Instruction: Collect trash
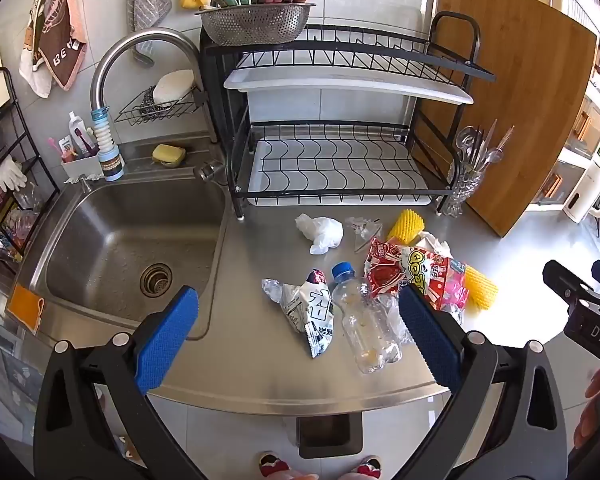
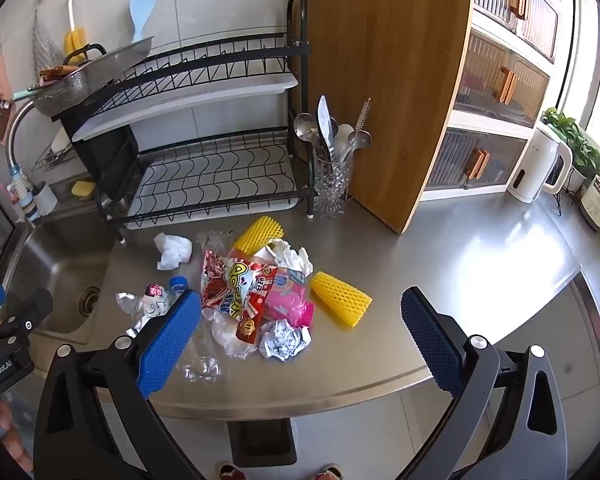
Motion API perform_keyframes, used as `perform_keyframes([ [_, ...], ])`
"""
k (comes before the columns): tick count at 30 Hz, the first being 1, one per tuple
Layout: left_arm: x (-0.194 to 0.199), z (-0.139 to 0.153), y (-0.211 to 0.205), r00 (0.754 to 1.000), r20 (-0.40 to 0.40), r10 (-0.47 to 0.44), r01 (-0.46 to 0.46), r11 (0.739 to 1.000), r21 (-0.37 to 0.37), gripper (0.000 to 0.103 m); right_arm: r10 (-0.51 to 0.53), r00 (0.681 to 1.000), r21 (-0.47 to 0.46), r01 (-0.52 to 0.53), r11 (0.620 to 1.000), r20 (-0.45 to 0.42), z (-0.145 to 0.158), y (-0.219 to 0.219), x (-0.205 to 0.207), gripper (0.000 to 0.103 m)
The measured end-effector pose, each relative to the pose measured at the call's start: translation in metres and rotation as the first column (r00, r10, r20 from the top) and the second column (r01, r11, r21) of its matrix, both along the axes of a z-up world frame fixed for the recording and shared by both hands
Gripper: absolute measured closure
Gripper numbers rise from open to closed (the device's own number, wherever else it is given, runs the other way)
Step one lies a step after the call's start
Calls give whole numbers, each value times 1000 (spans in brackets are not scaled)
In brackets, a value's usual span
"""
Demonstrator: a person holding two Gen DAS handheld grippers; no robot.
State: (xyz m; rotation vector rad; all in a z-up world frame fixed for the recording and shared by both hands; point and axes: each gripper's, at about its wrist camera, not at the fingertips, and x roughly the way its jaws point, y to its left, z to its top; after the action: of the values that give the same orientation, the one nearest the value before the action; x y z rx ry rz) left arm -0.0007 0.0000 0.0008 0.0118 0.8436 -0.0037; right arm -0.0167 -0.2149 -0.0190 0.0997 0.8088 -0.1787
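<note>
Steel kitchen counter [image 2: 480, 264], sink [image 1: 112, 240] to the left, black two-tier dish rack [image 1: 340, 152] against the tiled wall, bamboo cutting board [image 2: 384, 80] leaning upright beside it. Trash heaped mid-counter, in front of the rack.

Left gripper [image 1: 298, 330]: held above the counter's front edge, angled down at the heap, claw spread wide, nothing between the blue pads. Right gripper [image 2: 300, 334]: same attitude, just right of the left one, also spread wide and empty.

Clear plastic bottle [image 1: 364, 320], blue cap on: lies flat, long axis running front to back, cap pointing away toward the rack and slightly left, base nearest the counter edge. It sits between the left gripper's fingers in the left wrist view, though not touched.

Black-and-white snack wrapper [image 1: 306, 312] just left of the bottle, touching it. Red snack bag [image 2: 236, 292] right of the bottle, overlapping a pink wrapper [image 2: 290, 304]. Crumpled foil ball [image 2: 284, 338] at the near side of the heap. Two yellow foam fruit nets: one [image 2: 340, 298] lying right of the heap, long axis slanting toward the near right; one [image 2: 260, 232] behind. White tissue wad [image 2: 174, 250] apart at back left. Clear film under the heap, extent hard to make out.
</note>
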Motion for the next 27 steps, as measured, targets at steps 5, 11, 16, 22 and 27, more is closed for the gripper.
perform_keyframes([
  [5,0,1,-1,1000,0,1,-1,1000,7,8,4,1000,3,-4,1000,1,1,1,-1,3],
  [11,0,1,-4,1000,11,2,-2,1000,10,8,-1,1000,6,1,1000,2,7,-1,2,3],
  [16,-1,-1,-9,1000,16,4,-4,1000,14,8,-4,1000,2,4,1000,10,6,-1,-1,3],
  [22,1,9,-2,1000,7,-3,3,1000,3,8,-8,1000,-1,8,1000,8,3,-2,0,3],
  [27,1,8,-2,1000,8,-3,3,1000,4,8,-8,1000,2,8,1000,8,4,-5,1,3],
])
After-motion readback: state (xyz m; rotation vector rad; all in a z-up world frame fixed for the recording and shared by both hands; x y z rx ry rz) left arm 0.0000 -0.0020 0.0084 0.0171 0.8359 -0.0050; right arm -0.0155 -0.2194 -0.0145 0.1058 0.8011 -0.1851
